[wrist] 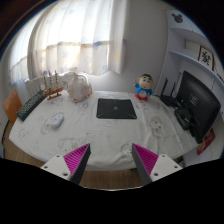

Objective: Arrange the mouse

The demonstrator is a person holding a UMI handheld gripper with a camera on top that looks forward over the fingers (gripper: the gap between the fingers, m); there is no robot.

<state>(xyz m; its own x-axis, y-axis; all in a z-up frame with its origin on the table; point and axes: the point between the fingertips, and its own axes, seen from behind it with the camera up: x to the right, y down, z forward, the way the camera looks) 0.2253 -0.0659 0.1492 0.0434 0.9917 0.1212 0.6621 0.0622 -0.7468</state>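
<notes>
A: What do we have here, from the biggest thing down?

B: First the surface (100, 135), wide and covered with a pale cloth. On its right side stands a dark monitor (198, 104). In the middle, well beyond the fingers, lies a black mouse pad (116, 108). On the left lies a dark keyboard (32, 105), and behind it a pale bag-like thing (77, 86) that I cannot identify. At the back sits a small cartoon figure (144, 88).

A: And the mouse?

B: I judge it is the small white object (56, 120) on the cloth, left of the mouse pad and near the keyboard. It is small here, so I am not fully sure.

A: The gripper?

B: The gripper (112, 158) hangs over the near edge of the surface. Its fingers (76, 157) are spread apart and hold nothing; the mouse is well ahead of them and to their left.

A: So how to do this step well?

B: I think the step is the approach. Turn to the left until the mouse stands centred between the fingers, come down low, and close across its narrow sides. The cloth may wrinkle, so better to lift the mouse than to drag it toward the mouse pad.
</notes>
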